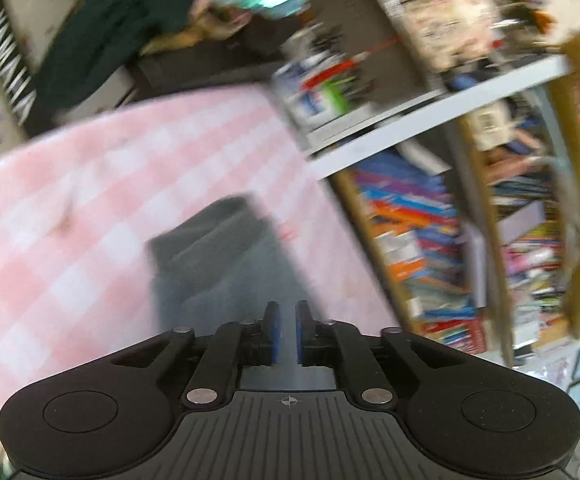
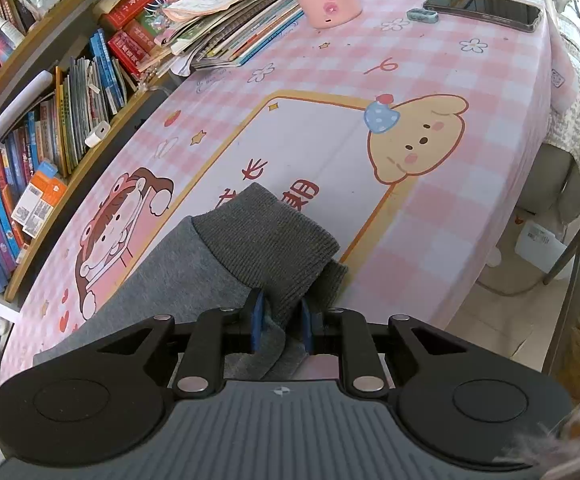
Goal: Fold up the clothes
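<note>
Clearly the right gripper (image 2: 280,326) is clamped on the ribbed cuff of the grey garment (image 2: 194,276), which lies on the pink checked tablecloth (image 2: 450,208); the left gripper (image 1: 286,334) shows a narrow gap over blurred grey cloth, grip uncertain; a one-sided hold risks dragging the fold crooked, or toward the phone (image 2: 486,10).
</note>
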